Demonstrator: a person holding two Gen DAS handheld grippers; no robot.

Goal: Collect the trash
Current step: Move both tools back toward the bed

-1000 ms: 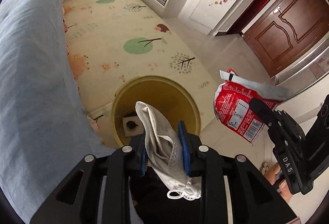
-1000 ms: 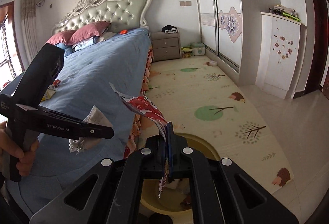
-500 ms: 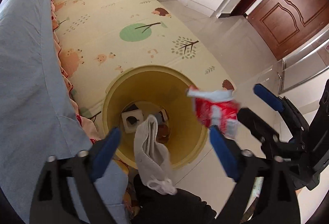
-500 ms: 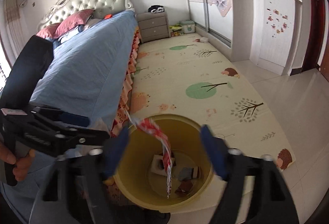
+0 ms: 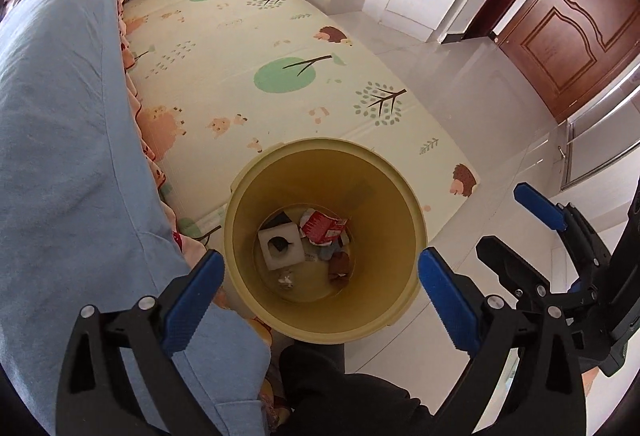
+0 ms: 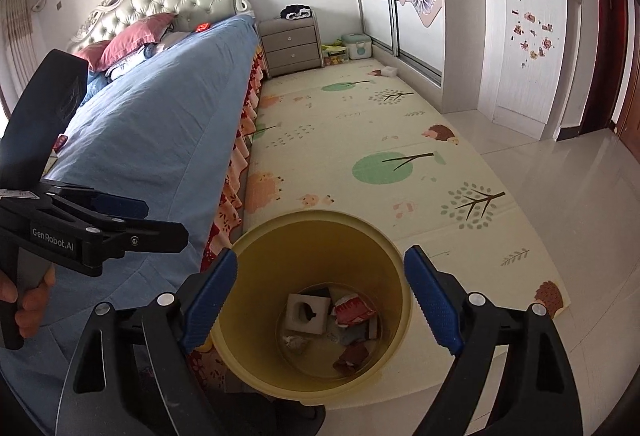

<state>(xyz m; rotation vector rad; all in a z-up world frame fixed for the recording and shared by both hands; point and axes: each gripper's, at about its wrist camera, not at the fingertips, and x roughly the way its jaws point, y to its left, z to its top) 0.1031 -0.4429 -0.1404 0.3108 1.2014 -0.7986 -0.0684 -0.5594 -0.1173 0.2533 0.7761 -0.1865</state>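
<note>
A yellow trash bin [image 5: 412, 232] stands on the floor beside the bed; it also shows in the right wrist view [image 6: 396, 264]. Inside lie a red snack wrapper [image 5: 320, 230], a white box with a dark hole [image 5: 279, 246], a crumpled white mask [image 5: 286, 279] and other scraps. The wrapper [image 6: 354, 310] and box [image 6: 308, 312] show in the right wrist view too. My left gripper [image 5: 318, 284] is open and empty above the bin. My right gripper [image 6: 320, 296] is open and empty above the bin; it also shows at the right of the left wrist view [image 5: 516, 224].
A bed with a blue cover [image 6: 152, 139] runs along the left. A patterned play mat [image 5: 248, 47] covers the floor beyond the bin. A grey nightstand [image 6: 290, 45], white cabinet [image 6: 528, 47] and brown door [image 5: 568, 23] stand further off.
Both grippers opened. The white mask dropped from the left gripper and the red wrapper from the right gripper; both now lie in the bin.
</note>
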